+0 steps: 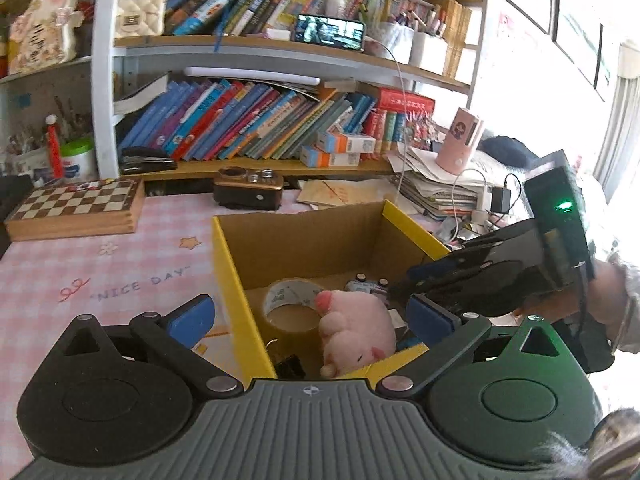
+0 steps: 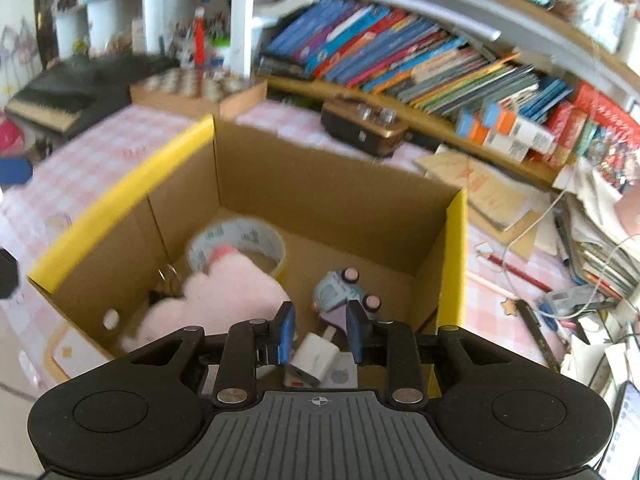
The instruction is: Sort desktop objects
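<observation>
A yellow-edged cardboard box (image 1: pixel 228 264) (image 2: pixel 120 188) stands on the pink checked desk. Inside lie a pink plush toy (image 1: pixel 356 328) (image 2: pixel 224 300), a tape roll (image 1: pixel 286 300) (image 2: pixel 240 240), a small toy car (image 2: pixel 340 284), a white charger plug (image 2: pixel 314 358) and a black binder clip (image 1: pixel 290 364). My left gripper (image 1: pixel 310 320) is open wide over the box's near left corner, empty. My right gripper (image 2: pixel 320 330) hovers over the box, its jaws partly open with nothing between them; it also shows in the left wrist view (image 1: pixel 480 280) at the box's right side.
A chessboard box (image 1: pixel 76 208) and a brown radio (image 1: pixel 248 188) sit behind the box. Shelves of books (image 1: pixel 256 120) line the back. Paper stacks, cables, a pink cup (image 1: pixel 460 144) and pencils (image 2: pixel 516 272) crowd the desk to the right.
</observation>
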Available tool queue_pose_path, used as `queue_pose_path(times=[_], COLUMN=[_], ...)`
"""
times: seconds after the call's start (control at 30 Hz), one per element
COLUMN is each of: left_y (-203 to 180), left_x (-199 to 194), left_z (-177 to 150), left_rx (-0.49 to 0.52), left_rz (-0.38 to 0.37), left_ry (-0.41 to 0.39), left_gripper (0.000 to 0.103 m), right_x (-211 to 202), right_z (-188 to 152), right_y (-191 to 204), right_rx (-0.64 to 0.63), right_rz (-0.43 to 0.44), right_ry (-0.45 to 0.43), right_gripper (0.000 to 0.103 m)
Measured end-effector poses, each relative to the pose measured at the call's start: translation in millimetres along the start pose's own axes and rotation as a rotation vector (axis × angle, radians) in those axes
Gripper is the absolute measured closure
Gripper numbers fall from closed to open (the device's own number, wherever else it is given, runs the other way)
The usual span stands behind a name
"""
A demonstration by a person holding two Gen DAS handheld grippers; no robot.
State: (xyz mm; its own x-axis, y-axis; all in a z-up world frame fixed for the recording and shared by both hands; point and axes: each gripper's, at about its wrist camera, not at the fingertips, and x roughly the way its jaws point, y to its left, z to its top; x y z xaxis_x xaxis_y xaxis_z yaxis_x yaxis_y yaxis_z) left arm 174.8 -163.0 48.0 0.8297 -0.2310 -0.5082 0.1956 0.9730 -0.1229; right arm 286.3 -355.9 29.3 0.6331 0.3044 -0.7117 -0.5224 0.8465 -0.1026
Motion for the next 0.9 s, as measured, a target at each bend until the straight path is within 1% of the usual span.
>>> queue_pose_path(times=[0.17,0.23,0.33,0.4,0.5,0.63,0.73,0.9], left_y=[13,19,27,32,40,50,57,69], left_x=[-24,-33,-49,-58,-75,-95,-108,-131], left_z=[-11,-15,-25,-31,-43,-59,-71,-92], left_rx=[-0.055,-0.075,-0.099,-0.109,-0.129,-0.157,-0.172,-0.183], left_rz=[0.024,0.032,0.043,0.055,0.067,0.075,0.077,0.076], left_ry=[-0.025,-0.032,-0.039,-0.042,-0.049,-0.047,-0.037,-0.030], left_gripper=[0.000,0.000,0.000,0.000,0.000,0.000,0.000,0.000], right_x=[-34,-46,-61,-69,-81,-93,-101,-112], right_z=[-6,-11,-21,-28,-39,-54,-64,-78], right_y=[11,16,25,33,47,71,92,128], right_rx=[0.050,0.081,0.138,0.177,0.223,0.286,0.303,0.319], right_rz=[-0.043,-0.062,-0.090,-0.107,-0.143,-0.182,-0.198,-0.207], right_ry=[-0.095,-0.126,-0.155,-0.162,-0.180,-0.193,-0.186,-0.166], right_gripper=[0.066,0.060,0.056,0.054,0.046,0.041,0.035,0.030])
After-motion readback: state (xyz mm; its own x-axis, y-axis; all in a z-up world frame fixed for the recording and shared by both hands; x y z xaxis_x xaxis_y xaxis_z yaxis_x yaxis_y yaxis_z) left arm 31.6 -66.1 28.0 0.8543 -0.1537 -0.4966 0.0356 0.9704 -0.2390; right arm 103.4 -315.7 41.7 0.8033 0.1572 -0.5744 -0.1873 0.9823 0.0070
